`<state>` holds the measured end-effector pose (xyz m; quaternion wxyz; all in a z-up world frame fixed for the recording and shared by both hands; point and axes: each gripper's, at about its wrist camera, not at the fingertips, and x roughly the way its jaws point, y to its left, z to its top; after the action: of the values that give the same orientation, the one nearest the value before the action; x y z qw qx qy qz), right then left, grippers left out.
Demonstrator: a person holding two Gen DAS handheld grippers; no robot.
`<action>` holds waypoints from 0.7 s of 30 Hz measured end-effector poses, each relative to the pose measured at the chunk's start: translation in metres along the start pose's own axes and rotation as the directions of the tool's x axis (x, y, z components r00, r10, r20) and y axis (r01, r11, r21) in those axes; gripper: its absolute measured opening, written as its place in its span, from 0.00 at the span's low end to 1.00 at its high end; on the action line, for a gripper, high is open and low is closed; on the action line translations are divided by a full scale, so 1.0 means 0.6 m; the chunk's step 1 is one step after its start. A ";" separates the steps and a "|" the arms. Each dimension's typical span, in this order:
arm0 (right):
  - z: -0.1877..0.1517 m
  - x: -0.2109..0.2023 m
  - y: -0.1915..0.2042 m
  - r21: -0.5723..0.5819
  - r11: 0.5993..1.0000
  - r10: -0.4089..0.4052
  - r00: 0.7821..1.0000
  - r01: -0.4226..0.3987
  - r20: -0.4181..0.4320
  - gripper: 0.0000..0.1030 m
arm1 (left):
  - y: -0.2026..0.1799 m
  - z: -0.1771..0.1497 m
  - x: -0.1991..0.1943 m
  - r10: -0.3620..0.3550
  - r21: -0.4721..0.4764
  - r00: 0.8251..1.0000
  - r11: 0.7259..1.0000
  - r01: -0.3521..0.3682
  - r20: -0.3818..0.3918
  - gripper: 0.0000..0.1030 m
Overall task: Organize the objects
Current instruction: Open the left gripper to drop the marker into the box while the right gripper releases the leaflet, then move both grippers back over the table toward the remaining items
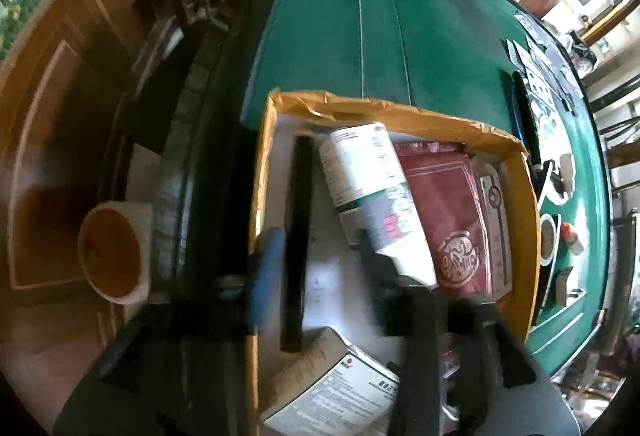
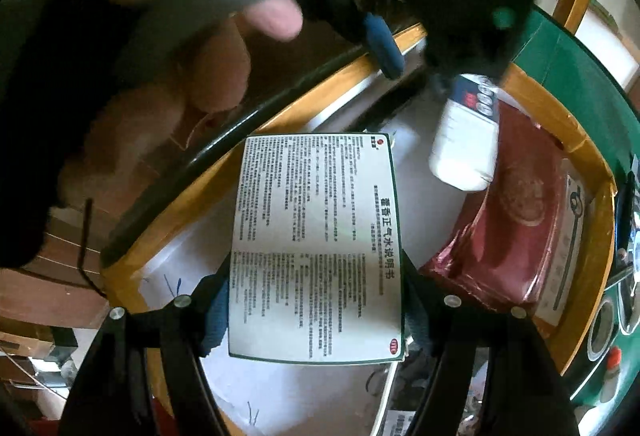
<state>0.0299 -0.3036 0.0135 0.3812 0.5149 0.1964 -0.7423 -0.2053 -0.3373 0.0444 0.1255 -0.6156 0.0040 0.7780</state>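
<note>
Currently, packing step: right gripper (image 2: 316, 300) pinches the printed box (image 2: 316, 248) over the carton (image 2: 592, 236); left gripper (image 1: 320, 252) spread, white bottle (image 1: 372, 187) released. Next: lower, release.

An open yellow-walled cardboard box (image 1: 532, 195) with a white floor sits on green felt. Inside lie a long black stick (image 1: 298, 236), a tilted white printed carton (image 1: 372, 187), a flat maroon pouch (image 1: 444, 203) and a white text-covered box (image 2: 316, 248).

One cardboard box (image 1: 524, 171) holds two white boxes (image 1: 372, 191), one red packet (image 1: 448, 203) and one black stick (image 1: 298, 236).
</note>
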 end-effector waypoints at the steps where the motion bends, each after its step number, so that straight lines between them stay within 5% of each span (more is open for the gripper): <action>1: -0.001 -0.001 0.001 0.002 1.000 0.000 1.000 0.000 0.007 0.71 | -0.002 -0.001 -0.005 -0.004 0.001 1.000 1.000 0.004 0.006 0.51; 7: -0.015 -0.029 -0.001 0.033 0.997 0.063 0.997 -0.065 0.036 0.79 | -0.013 -0.006 -0.028 0.002 0.005 0.999 1.000 -0.002 0.041 0.67; 13: -0.065 -0.089 -0.016 0.052 0.992 0.113 0.990 -0.118 0.089 0.81 | -0.016 -0.023 -0.058 -0.011 -0.008 0.996 1.000 0.011 0.087 0.71; 21: -0.180 -0.178 -0.136 0.232 0.968 0.061 0.984 -0.100 0.169 0.84 | -0.055 -0.073 -0.106 -0.139 -0.017 0.984 0.990 0.142 0.112 0.78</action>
<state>0.0530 -0.1391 0.0604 0.3609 0.5031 0.0530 -0.7835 -0.1434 -0.3244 0.0999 0.1725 -0.5720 -0.0561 0.7999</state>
